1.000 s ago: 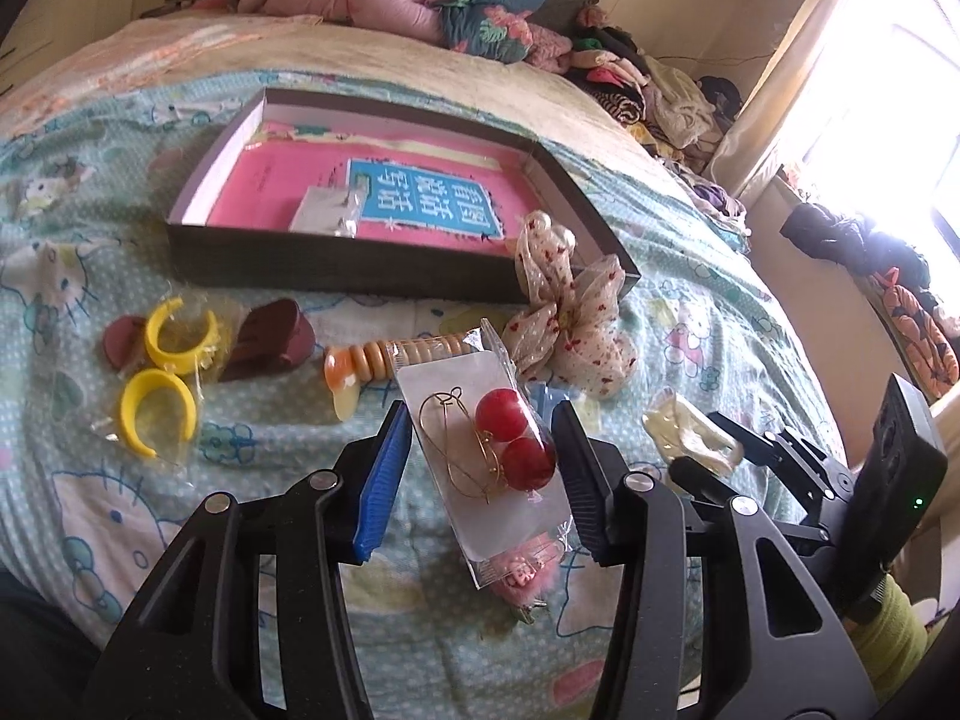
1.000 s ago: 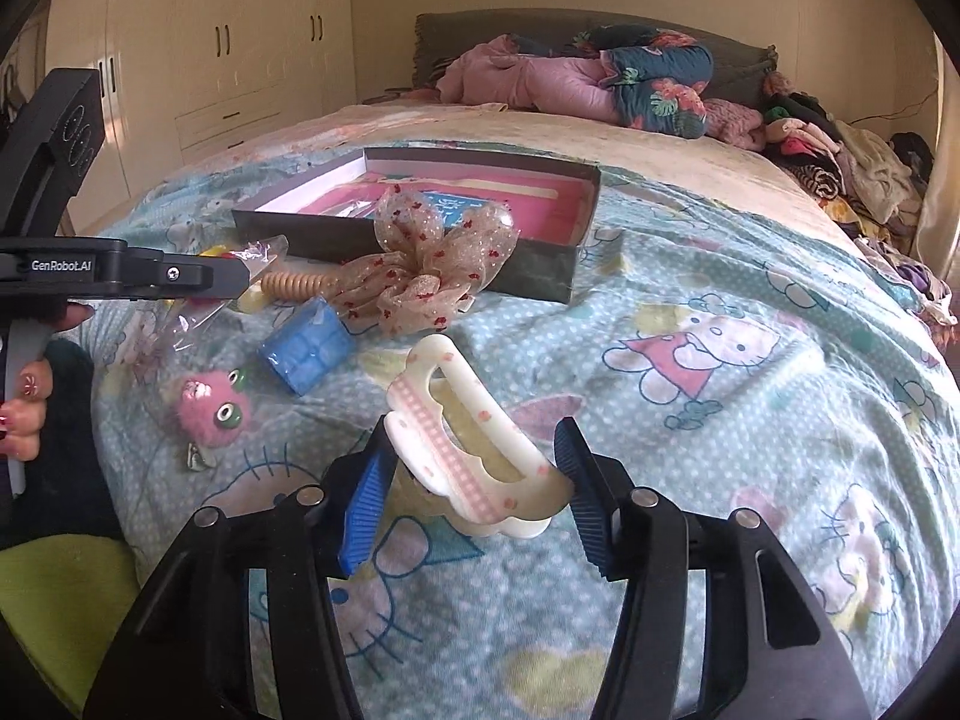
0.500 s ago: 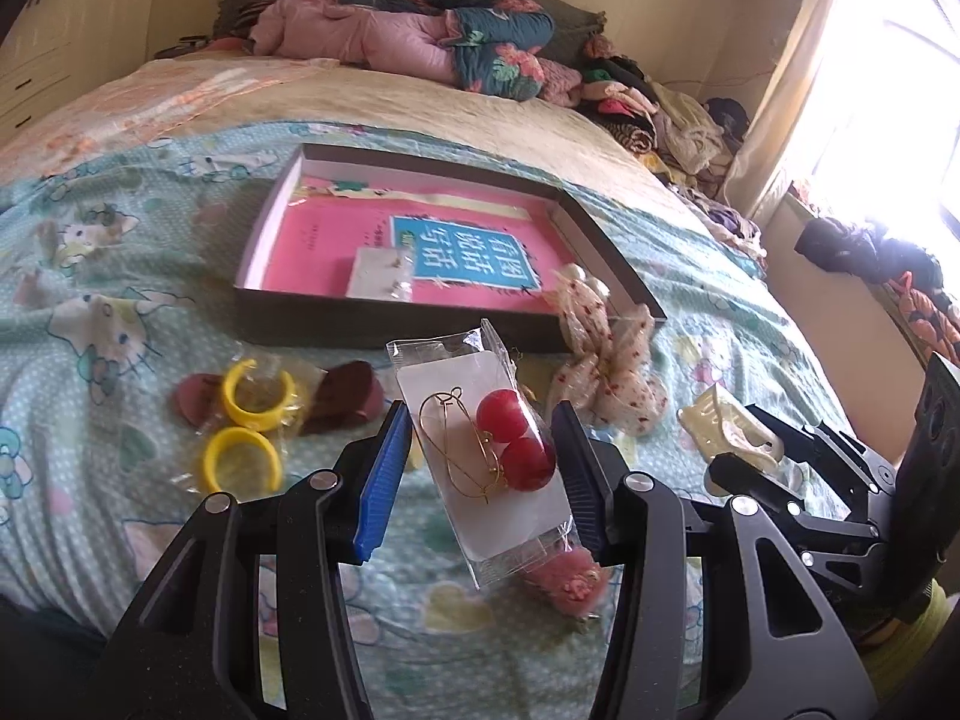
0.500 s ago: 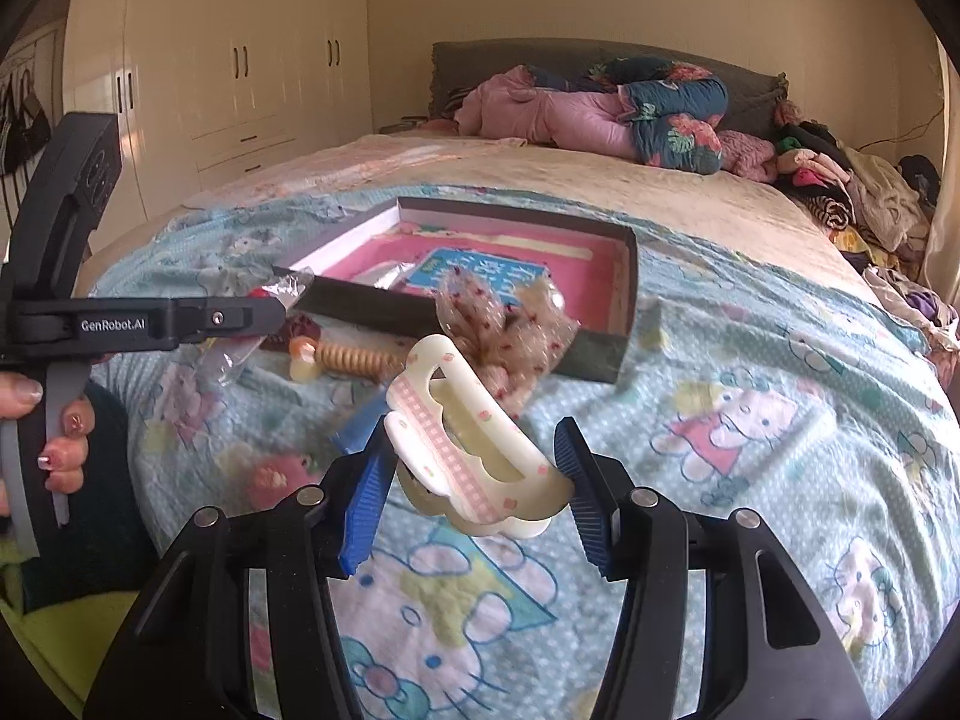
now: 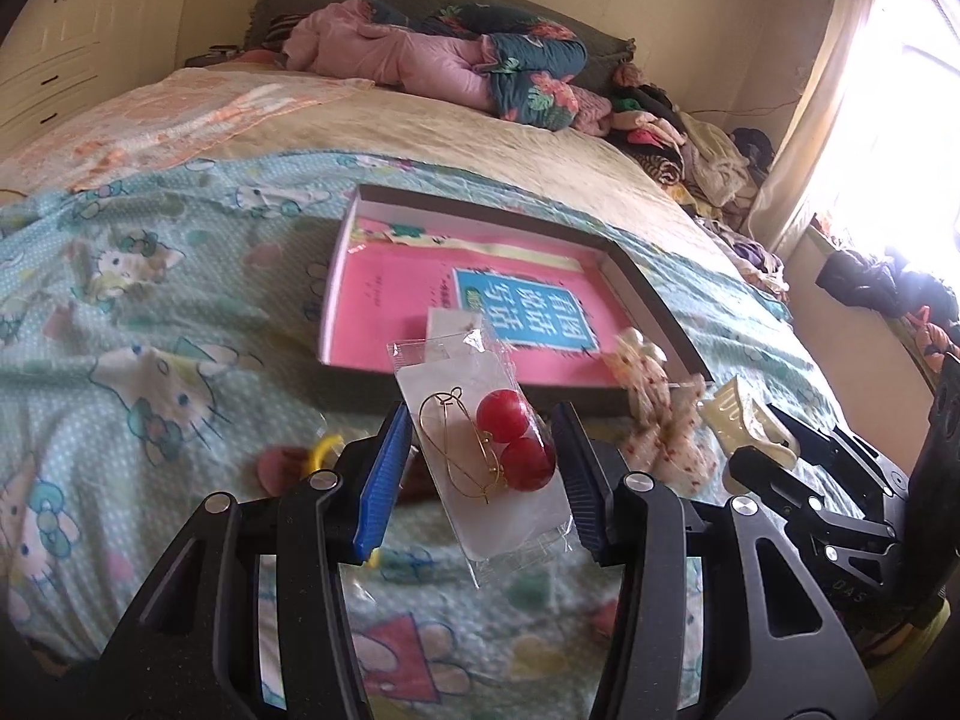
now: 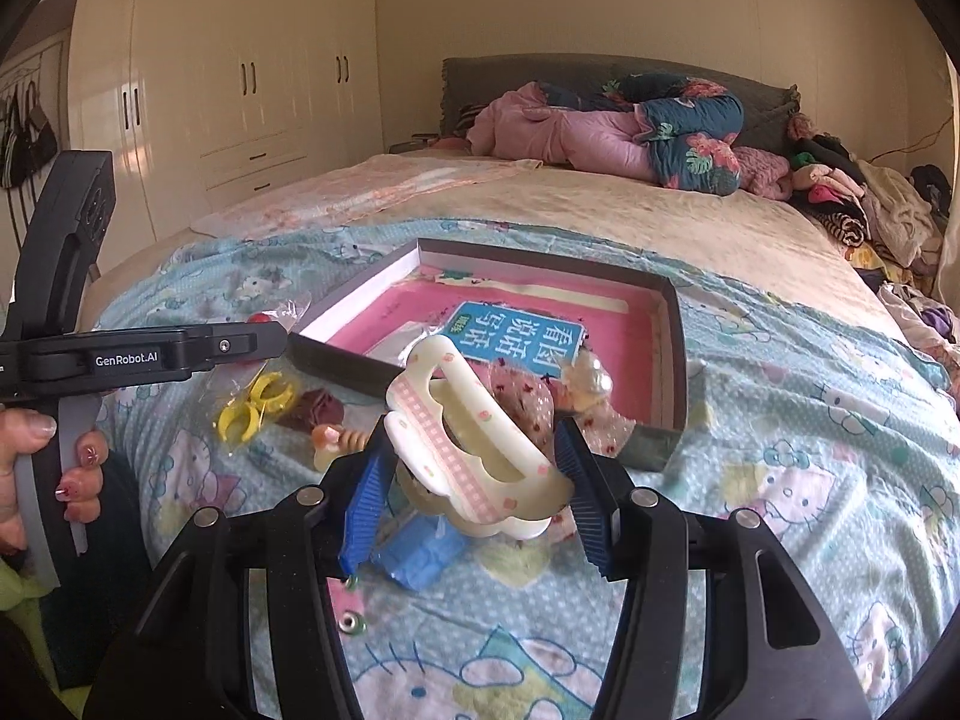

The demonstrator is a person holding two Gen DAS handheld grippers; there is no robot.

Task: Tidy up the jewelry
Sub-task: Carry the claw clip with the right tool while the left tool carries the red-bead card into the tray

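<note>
Left wrist view first, biggest stuff down to smallest: the bed (image 5: pixel 420 138) fills nearly everything, with a cartoon-cat blanket (image 5: pixel 150 312) spread over the near half and a pile of pink and floral bedding (image 5: pixel 444 60) up by the headboard. On the blanket sits a shallow dark box (image 5: pixel 654 306) lined with a pink sheet that has a blue label with Chinese writing. A sheer dotted scrunchie (image 5: pixel 654 414) lies against the box's near right corner, and a small clear packet (image 5: pixel 450 324) rests inside the box near its front wall. Then the left gripper (image 5: pixel 480 468) — it's clamped on a clear earring bag (image 5: pixel 480 450) holding gold wire hooks and two red balls, up in the air just in front of the box's near wall, not over the inside. The right wrist view shows the same box (image 6: pixel 678 360) from the other side, and the right gripper (image 6: pixel 474 480) is clenched on a cream hair claw clip (image 6: pixel 468 450) with a pink checked strip, held tilted above the blanket and just short of the box. Under it on the blanket lies a blue packet (image 6: pixel 420 552). Over to the left there's a bagged pair of yellow cuffs (image 6: pixel 252 408), a dark brown piece (image 6: pixel 312 411) beside them, and a beaded orange item (image 6: pixel 336 438) — all still loose on the blanket outside the box. A hand (image 6: pixel 36 462) with painted nails grips the left tool's handle at the frame edge.
</note>
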